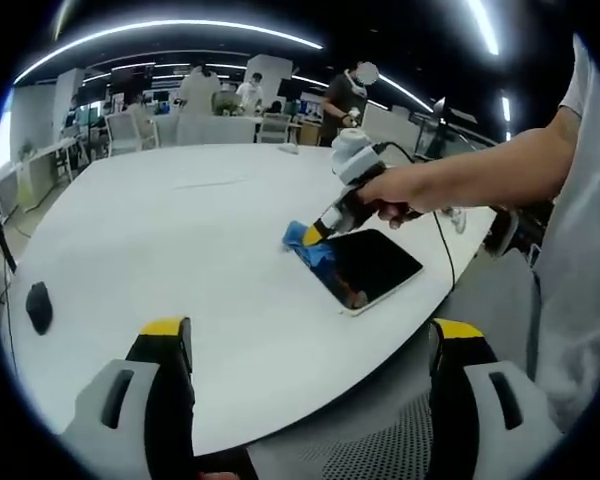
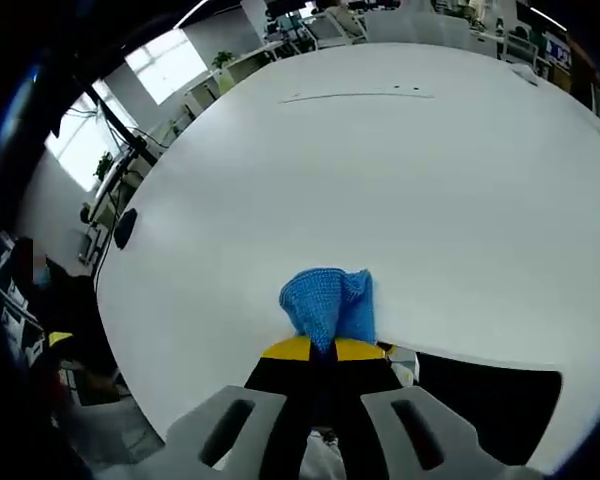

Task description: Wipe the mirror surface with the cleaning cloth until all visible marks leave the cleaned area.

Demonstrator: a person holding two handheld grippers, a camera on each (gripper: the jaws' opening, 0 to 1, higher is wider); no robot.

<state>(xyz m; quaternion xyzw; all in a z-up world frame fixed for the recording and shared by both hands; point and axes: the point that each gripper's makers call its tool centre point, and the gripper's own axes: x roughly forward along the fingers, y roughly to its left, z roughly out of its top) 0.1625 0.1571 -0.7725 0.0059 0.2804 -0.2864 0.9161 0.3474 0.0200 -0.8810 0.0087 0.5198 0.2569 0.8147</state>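
A: How far along does the wiping look?

B: Under way, I judge. In the left gripper view the left gripper (image 1: 310, 350) is held back at the near table edge, jaws wide apart and holding nothing. Further right on the white table (image 1: 160, 240) lies the mirror (image 1: 372, 266), dark and flat near the edge, with the blue cleaning cloth (image 1: 305, 243) on its far-left corner. The right gripper (image 1: 316, 236), in the person's hand (image 1: 395, 192), presses the cloth there.

A: Are the marks gone?

B: I cannot tell; the glass shows only dark reflections, and most of it lies beyond the cloth, so much probably remains.

A: What does the right gripper view add?

B: A close look: the right gripper (image 2: 322, 349) is clamped tight on the bunched cloth (image 2: 330, 303), with the mirror (image 2: 490, 400) to its right. The left view alone shows the whole mirror.
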